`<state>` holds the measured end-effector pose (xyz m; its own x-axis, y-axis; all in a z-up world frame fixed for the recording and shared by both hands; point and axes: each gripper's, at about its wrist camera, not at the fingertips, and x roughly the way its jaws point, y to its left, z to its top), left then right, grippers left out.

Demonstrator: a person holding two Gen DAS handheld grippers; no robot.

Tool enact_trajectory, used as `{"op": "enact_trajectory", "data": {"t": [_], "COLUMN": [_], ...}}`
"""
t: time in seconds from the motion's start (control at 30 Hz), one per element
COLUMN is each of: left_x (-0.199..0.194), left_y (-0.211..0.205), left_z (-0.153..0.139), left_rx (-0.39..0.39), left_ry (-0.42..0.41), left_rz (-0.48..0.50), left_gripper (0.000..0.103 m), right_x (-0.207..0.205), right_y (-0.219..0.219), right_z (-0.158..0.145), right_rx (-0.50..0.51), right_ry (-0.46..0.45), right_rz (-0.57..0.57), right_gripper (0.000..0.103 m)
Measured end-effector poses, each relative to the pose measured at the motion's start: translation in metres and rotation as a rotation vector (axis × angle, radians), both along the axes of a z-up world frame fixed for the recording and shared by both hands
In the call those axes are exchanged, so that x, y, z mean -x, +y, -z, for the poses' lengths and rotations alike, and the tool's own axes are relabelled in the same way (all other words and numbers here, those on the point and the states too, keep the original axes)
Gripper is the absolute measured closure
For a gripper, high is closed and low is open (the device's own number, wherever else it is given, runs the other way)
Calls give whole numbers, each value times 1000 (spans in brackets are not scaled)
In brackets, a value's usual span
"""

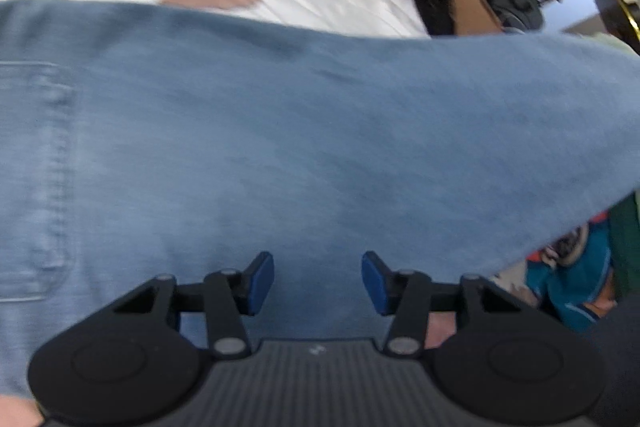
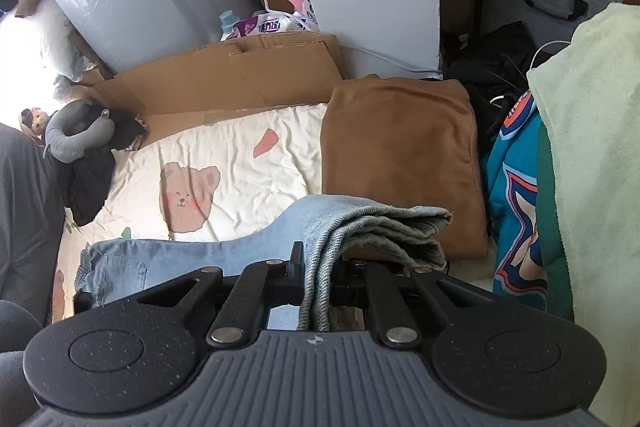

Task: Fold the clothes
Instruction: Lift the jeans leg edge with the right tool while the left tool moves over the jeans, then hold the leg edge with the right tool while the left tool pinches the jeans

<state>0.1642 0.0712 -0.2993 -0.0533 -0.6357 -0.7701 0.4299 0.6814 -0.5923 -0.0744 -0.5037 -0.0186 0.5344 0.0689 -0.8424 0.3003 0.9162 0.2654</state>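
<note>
**Jeans Partly Folded, One End Held: Fold Not Completed**

The jeans (image 2: 224, 247) are observed lying across a cream bedsheet printed with bears (image 2: 240, 155). In the right wrist view, a bunched, layered end of the denim is seen clamped between the nearly closed jaws of the right gripper (image 2: 320, 267), with several thicknesses of cloth stacked in the grip. The rest of the garment trails away to the left, where a back pocket is visible lying flat.

In the left wrist view, the left gripper (image 1: 318, 283) is seen poised over a broad stretch of denim (image 1: 320, 131). Its blue pads (image 1: 260, 281) stand apart, with nothing pinched between them; whether they touch the cloth below cannot be told.

Progress is judged as midway: one end has been gathered and raised, but the garment is not yet laid into a compact, squared shape. A second grasp by the left gripper and a final laying-over are judged to remain.

A folded brown garment (image 2: 400, 163) is noted beside the jeans, apparently finished. A teal printed garment (image 2: 516, 203) and a pale green towel (image 2: 592, 147) appear unsorted at the right.

The grip and the wider surroundings are shown only by the right view; the pocket stitching and denim surface are shown close up only by the left, though blurred.
</note>
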Motion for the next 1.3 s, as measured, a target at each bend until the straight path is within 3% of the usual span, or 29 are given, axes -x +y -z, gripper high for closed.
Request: {"op": "enact_trajectory", "data": {"t": [0.23,0.4,0.43,0.57,0.93,1.3], "left_x": [13,26,27,32,9,-47], "left_y": [-33,-57,-61,-75,-90,-107], "left_z": [10,18,19,29,45,35], "left_rx": [40,72,74,68,87,103], "left_ry": [26,63,69,88,113,47], "left_rz": [100,194,207,225,160,88], "left_gripper": [54,88,90,94,94,95], "right_x": [5,5,4,0,-5,-21], "right_y": [15,20,21,26,50,61], "right_z": [-8,-9,-9,-9,-16,-20], "right_rx": [6,5,3,-10,-29,-4], "right_ry": [-9,-2,-1,3,7,2], "right_rz": [-7,-13,-13,-14,-64,-104], "right_gripper": [95,95,95,95,95,95]}}
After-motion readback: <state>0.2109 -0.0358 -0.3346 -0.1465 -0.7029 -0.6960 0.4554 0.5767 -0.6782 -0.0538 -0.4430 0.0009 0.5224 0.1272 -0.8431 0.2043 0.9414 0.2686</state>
